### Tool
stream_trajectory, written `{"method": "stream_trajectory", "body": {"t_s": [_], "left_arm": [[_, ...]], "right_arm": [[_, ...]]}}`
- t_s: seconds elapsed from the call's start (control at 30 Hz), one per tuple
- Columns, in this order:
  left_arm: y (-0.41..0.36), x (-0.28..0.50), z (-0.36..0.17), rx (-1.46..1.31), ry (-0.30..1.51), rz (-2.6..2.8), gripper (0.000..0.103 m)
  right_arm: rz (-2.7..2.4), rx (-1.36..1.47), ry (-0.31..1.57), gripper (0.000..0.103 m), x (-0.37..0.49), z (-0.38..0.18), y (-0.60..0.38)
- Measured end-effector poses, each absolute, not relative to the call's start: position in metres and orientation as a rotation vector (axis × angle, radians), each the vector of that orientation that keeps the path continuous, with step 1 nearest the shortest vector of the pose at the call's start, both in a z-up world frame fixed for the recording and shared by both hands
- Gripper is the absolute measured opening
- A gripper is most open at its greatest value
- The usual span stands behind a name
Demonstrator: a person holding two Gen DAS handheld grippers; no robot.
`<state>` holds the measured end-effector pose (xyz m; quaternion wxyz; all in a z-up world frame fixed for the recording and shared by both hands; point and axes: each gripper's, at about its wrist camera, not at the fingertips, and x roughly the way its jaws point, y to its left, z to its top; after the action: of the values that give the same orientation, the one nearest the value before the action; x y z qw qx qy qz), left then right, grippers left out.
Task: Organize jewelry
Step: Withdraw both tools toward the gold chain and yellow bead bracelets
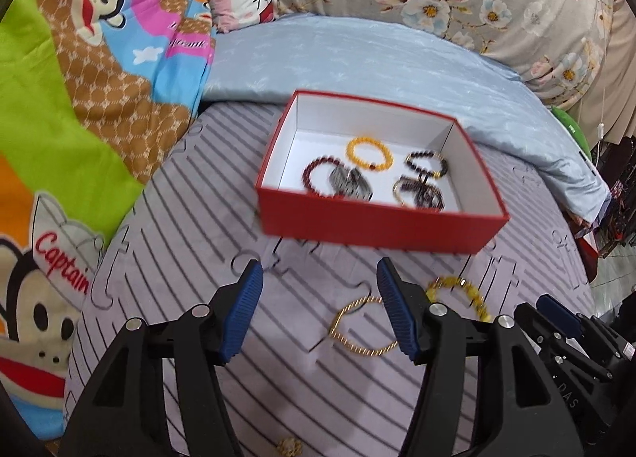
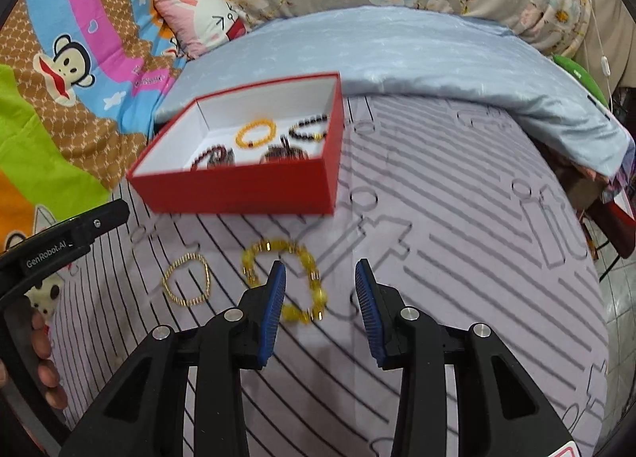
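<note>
Risk first: the red cardboard box with white lining (image 2: 238, 188) sits on the striped grey bed sheet (image 2: 457, 258), soft ground, and a bump from either tool could tip or slide it and spill the bead bracelets (image 1: 369, 155) already inside. The box edges look smeared in both views, probably motion blur, so its exact resting pose is hard to call.

Second risk: the yellow bead bracelet with gold spacers (image 2: 302, 254) is a loose loop. A pinch on one bead would likely let it swing or slip on the way to the box. It lies just in front of the box's near wall, on the sheet.

Third risk: the thin twisted gold wire bangle (image 2: 187, 278) is flat against the fabric, so the pads may snag sheet instead of metal. It lies left of the yellow bracelet, also in front of the box.

Right tongs (image 2: 320, 278): spread wide, holding nothing. The left pad covers part of the yellow bracelet's loop, and the bracelet's lower right beads show in the gap.

Left tongs (image 1: 320, 282): spread, empty. The gold bangle lies partly between the pads, and its right side is hidden behind the right pad.

A small gold trinket (image 1: 289, 446) lies on the sheet at the bottom of the left view, well away from the box; too blurred to identify.
</note>
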<state>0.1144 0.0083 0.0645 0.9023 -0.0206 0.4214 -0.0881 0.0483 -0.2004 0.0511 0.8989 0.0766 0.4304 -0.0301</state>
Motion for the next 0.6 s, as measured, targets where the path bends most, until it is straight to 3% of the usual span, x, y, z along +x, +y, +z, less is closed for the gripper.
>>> {"method": "stream_trajectory", "body": {"t_s": [0.6], "left_arm": [[-0.003,0.109,0.013,-0.008,0.978,-0.166,0.056]], "right_arm": [[-0.041,0.151,0.95,0.036,0.043,0.027,-0.19]]}}
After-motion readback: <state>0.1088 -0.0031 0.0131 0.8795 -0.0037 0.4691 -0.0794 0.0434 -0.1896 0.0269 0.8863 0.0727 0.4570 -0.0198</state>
